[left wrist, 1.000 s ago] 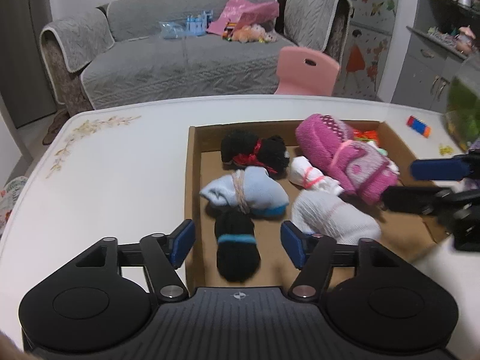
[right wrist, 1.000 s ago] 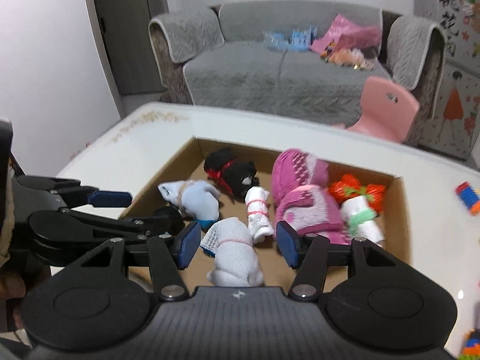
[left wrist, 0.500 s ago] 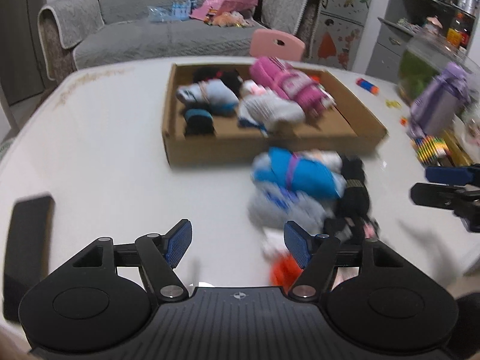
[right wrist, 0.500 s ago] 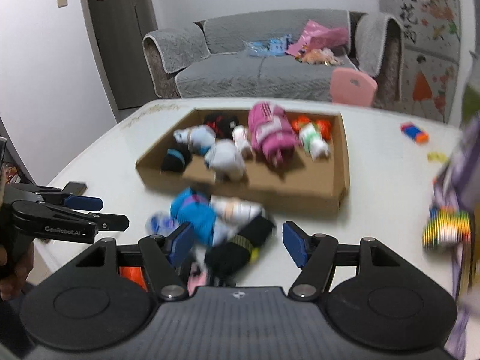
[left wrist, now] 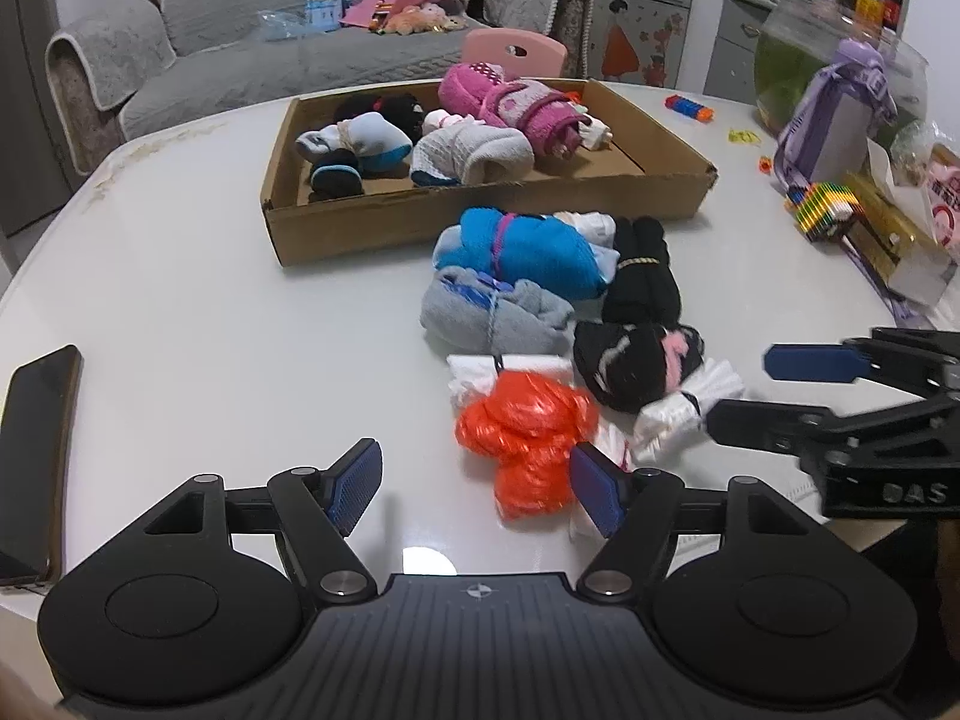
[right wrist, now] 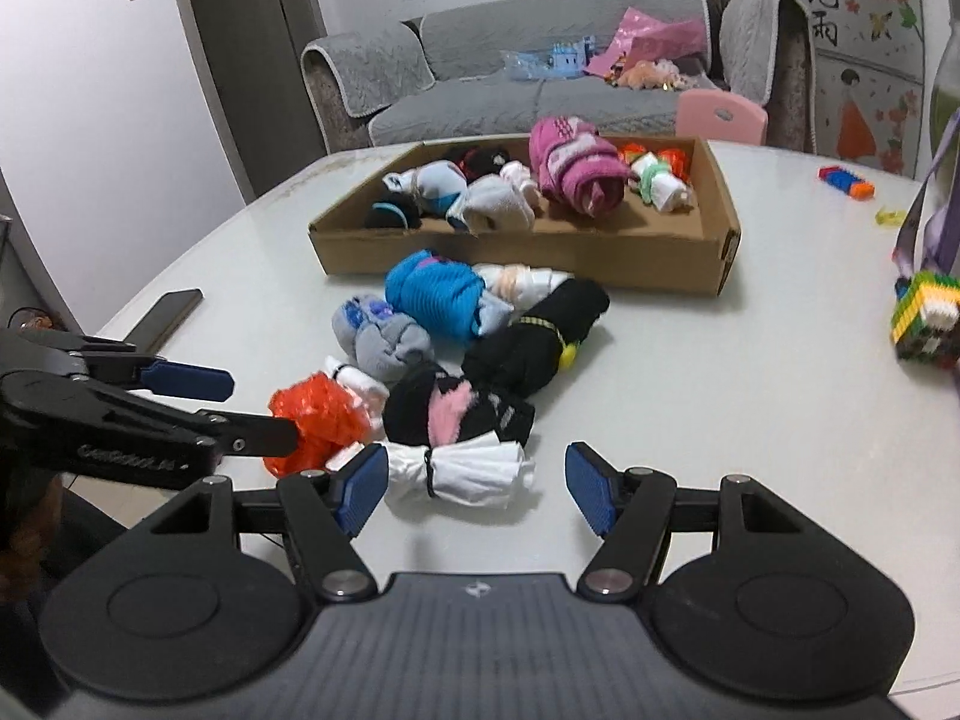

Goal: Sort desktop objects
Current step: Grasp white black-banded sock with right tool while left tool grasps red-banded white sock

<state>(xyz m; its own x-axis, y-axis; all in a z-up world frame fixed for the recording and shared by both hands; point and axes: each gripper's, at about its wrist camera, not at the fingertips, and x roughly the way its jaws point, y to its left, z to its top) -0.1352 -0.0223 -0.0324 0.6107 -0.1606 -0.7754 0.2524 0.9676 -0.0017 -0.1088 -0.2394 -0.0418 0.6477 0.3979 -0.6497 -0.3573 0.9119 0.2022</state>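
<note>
White sock bundle (right wrist: 459,473), long axis crosswise, between the open right tool (right wrist: 471,489)

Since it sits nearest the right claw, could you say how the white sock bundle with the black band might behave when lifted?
The white sock bundle cinched by a black band looks soft and light. Its flared ends would probably flop; gripped at the band, it should stay together.
</note>
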